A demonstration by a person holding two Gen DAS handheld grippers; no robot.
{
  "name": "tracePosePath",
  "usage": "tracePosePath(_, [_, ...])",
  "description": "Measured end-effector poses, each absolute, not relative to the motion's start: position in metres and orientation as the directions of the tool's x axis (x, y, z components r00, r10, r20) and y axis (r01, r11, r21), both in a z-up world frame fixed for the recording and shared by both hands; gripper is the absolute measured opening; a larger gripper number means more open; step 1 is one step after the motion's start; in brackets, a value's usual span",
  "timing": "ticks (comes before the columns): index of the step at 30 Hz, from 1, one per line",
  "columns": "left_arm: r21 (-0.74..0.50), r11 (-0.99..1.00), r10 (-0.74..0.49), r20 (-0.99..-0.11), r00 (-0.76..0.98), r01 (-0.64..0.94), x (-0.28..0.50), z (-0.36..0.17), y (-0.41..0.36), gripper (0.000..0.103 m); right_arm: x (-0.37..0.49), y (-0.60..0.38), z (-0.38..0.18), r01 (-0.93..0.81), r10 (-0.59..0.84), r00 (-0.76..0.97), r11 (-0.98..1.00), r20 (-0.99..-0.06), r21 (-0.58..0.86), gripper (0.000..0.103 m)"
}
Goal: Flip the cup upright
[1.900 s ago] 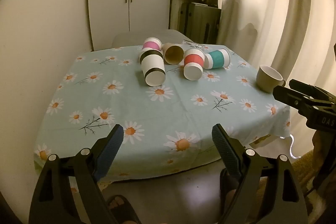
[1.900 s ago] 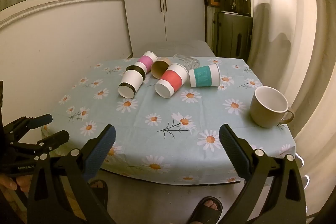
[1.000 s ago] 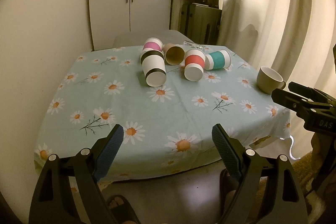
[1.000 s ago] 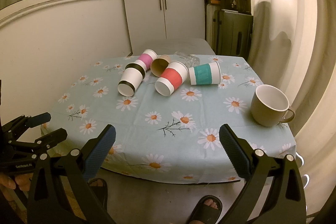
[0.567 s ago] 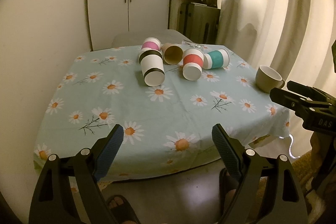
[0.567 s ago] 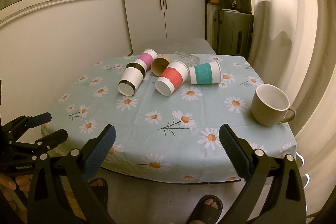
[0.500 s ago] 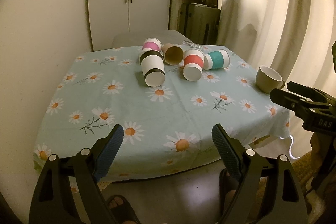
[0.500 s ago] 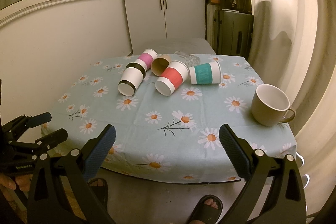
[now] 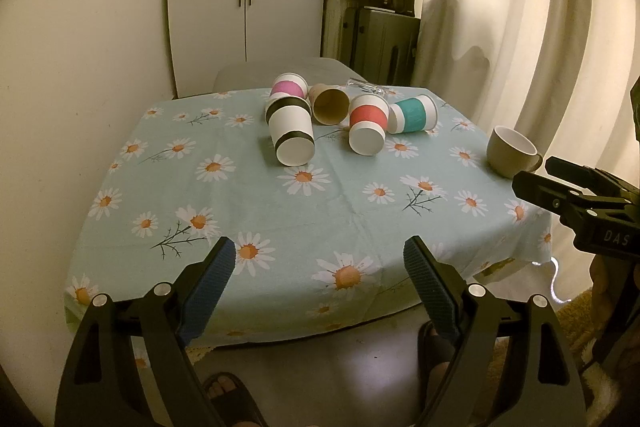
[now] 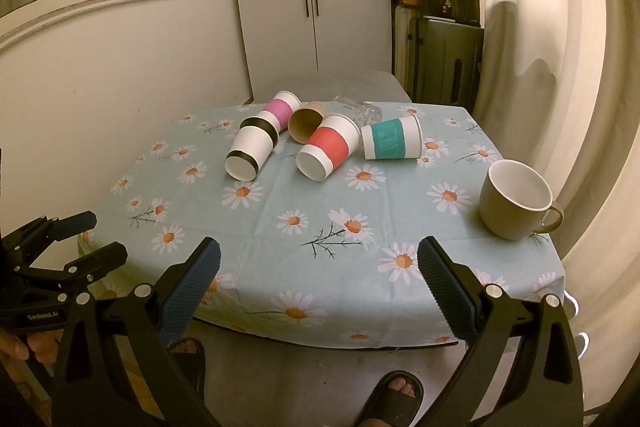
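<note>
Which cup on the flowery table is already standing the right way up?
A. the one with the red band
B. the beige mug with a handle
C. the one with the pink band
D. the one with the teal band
B: the beige mug stands mouth-up near the table's right edge, while the banded paper cups all lie on their sides.

Both wrist cameras sit off the near edge of the daisy-print tablecloth (image 9: 352, 195), looking far across it. The left one stands further left. Both share the toppled paper cups (image 10: 328, 147) and beige ceramic mug (image 10: 514, 203).
</note>
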State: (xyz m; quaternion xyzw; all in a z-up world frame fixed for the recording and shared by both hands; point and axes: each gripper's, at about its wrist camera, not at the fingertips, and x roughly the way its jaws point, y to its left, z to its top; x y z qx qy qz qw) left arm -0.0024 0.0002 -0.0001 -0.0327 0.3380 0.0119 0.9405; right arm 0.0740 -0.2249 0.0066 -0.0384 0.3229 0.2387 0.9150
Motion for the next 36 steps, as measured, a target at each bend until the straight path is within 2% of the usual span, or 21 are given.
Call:
tracePosePath(20, [-0.056,0.997,-0.002,-0.636,0.772,-0.043,-0.002,0.001,0.0,0.084,0.074,-0.223,0.003,-0.464,0.41,0.672,0.882,-0.617,0.08,0.098])
tracePosePath(36, [-0.055,0.996,0.019,-0.636,0.771,-0.071,0.02,0.007,0.004,0.084,0.102,-0.2,0.001,-0.484,0.407,0.631,0.872,-0.661,0.076,0.098])
